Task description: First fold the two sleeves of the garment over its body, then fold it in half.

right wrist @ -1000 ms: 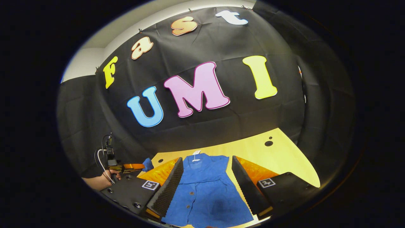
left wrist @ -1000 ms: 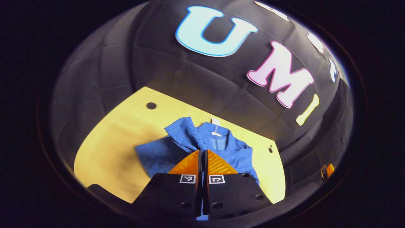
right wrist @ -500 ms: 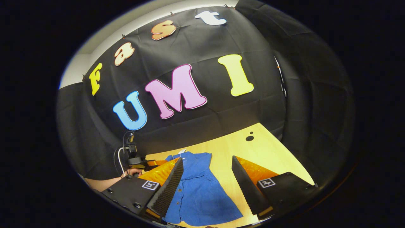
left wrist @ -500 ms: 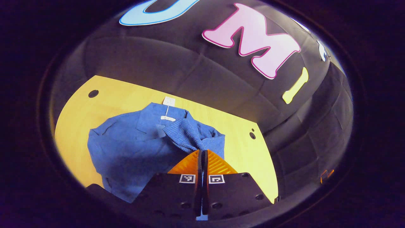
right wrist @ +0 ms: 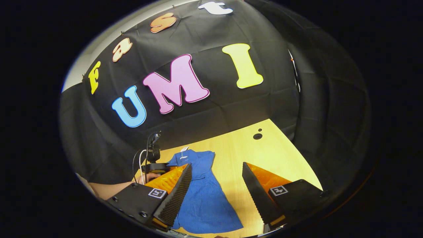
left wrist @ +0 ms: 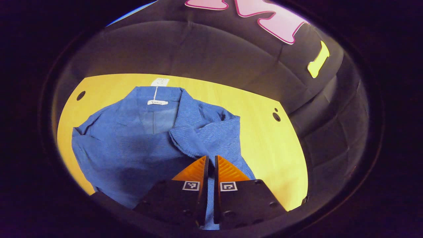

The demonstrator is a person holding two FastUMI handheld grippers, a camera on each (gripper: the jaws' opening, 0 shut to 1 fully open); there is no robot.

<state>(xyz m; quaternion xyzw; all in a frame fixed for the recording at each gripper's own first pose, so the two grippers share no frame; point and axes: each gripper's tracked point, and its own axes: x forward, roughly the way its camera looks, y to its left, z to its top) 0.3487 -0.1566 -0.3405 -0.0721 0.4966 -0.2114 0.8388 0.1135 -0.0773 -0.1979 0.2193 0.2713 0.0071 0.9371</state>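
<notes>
I am looking at one blue ribbed shirt (left wrist: pixel 138 145) lying on the wooden table (left wrist: pixel 264 145), two white tags at its collar at 12 o'clock, writing too small to read. My left gripper (left wrist: pixel 209 159) is barely parted over the folded sleeve (left wrist: pixel 211 135); whether it is gripping, I cannot tell. My right gripper (right wrist: pixel 216 170) is hanging spread wide, holding nothing.

The garment (left wrist: pixel 138 142) was blue cloth, matt, with a fine ribbed weave; a small white tag (left wrist: pixel 159 82) at its collar, toward twelve o'clock, looked like paper, though too small to be sure. The table (left wrist: pixel 264 145) beneath was pale wood-grain, smooth and faintly sheened. The right gripper (right wrist: pixel 214 185) had ridged, foam-like inner finger faces.
</notes>
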